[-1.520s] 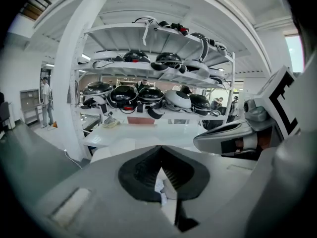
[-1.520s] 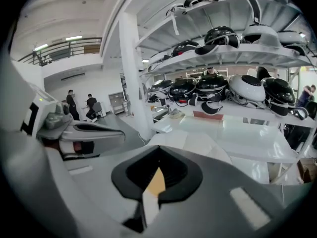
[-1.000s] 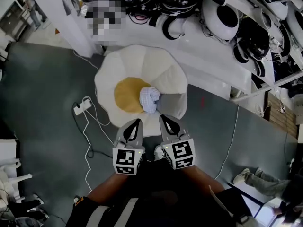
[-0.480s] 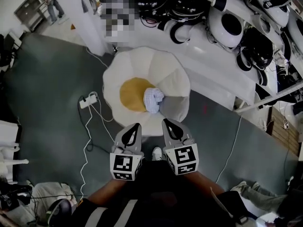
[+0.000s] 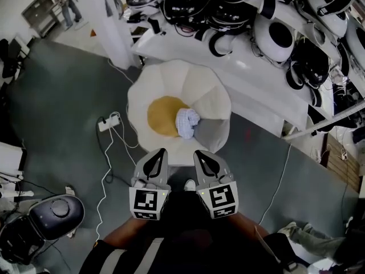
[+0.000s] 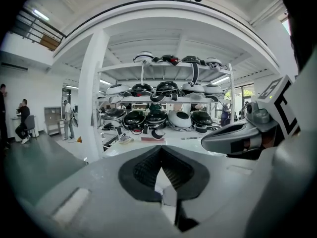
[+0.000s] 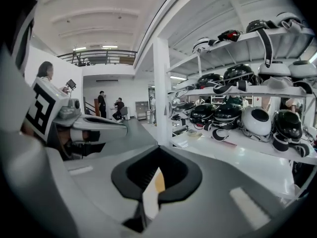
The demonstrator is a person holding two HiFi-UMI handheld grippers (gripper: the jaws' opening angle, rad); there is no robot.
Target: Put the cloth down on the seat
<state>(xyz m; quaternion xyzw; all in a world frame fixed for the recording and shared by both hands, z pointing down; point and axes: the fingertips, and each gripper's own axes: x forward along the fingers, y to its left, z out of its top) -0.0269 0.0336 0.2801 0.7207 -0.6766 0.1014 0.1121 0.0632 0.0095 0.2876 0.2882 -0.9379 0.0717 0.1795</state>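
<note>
The cloth (image 5: 187, 123), a crumpled pale blue and white bundle, lies on the white flower-shaped seat (image 5: 201, 83). It rests at the right edge of the seat's yellow centre (image 5: 161, 115). Both grippers hang side by side in front of the seat, apart from the cloth. My left gripper (image 5: 162, 151) is shut with nothing in it, and its jaws meet at the tip (image 6: 160, 148). My right gripper (image 5: 197, 153) is shut and empty too (image 7: 158, 147). A strip of the yellow centre (image 7: 158, 181) shows through its jaw window.
Behind the seat stands a white bench (image 5: 251, 67) with shelves of black and white helmets (image 5: 272, 32). A power strip (image 5: 108, 123) with white cables lies on the grey floor at the left. A round black and white machine (image 5: 51, 216) sits at lower left, a white column (image 5: 117, 21) at the back.
Both grippers have drawn back from the seat and risen, still shut. The cloth stays on the seat. The round machine has come into view at lower left.
</note>
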